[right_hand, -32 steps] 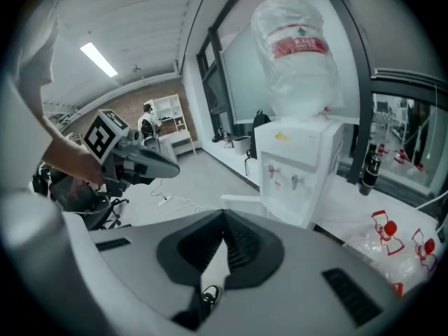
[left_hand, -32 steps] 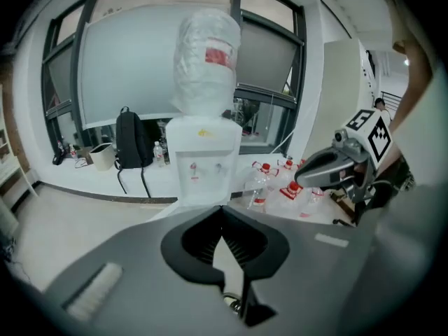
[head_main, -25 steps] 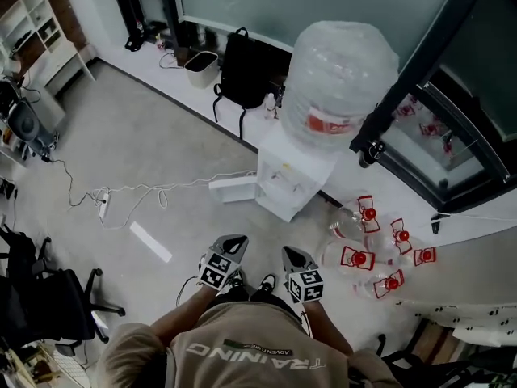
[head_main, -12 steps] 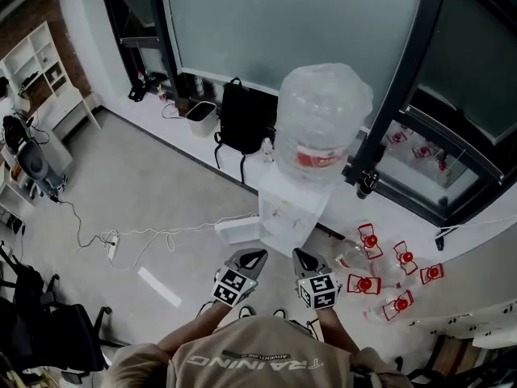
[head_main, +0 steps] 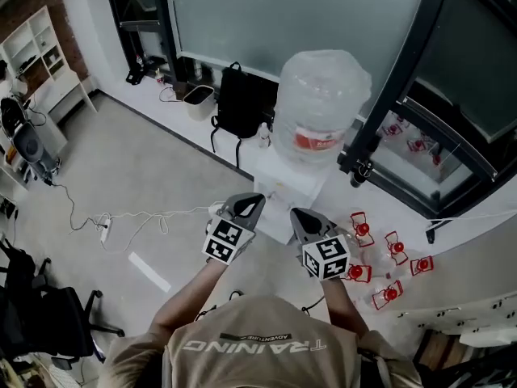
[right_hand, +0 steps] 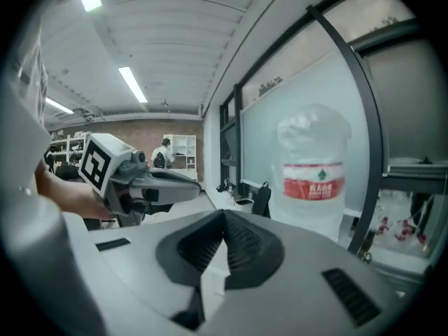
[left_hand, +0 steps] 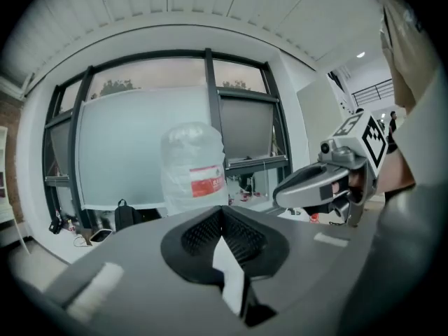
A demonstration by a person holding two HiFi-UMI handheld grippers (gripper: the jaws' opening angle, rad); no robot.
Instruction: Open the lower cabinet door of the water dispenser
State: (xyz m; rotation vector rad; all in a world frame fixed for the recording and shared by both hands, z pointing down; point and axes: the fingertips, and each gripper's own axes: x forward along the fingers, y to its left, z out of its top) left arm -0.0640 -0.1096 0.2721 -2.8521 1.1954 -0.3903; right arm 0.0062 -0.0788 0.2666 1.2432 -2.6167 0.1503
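The water dispenser (head_main: 284, 191) is a white cabinet against the window wall, with a large clear bottle (head_main: 321, 103) with a red label on top. Its lower front is hidden behind my grippers in the head view, so the cabinet door does not show. My left gripper (head_main: 255, 201) and right gripper (head_main: 296, 214) are held side by side in the air in front of it, both shut and holding nothing. In the left gripper view the shut jaws (left_hand: 222, 213) point level at the bottle (left_hand: 193, 165). The right gripper view shows the same, jaws (right_hand: 224, 217) below the bottle (right_hand: 314, 175).
A black backpack (head_main: 241, 103) and a white bin (head_main: 197, 99) stand left of the dispenser. Several empty red-capped bottles (head_main: 393, 257) lie on the floor to its right. A black window post (head_main: 386, 95) rises beside it. A power strip with cable (head_main: 105, 229) lies left.
Both grippers have risen together from low by my feet to in front of the dispenser. The head view has tilted up a little.
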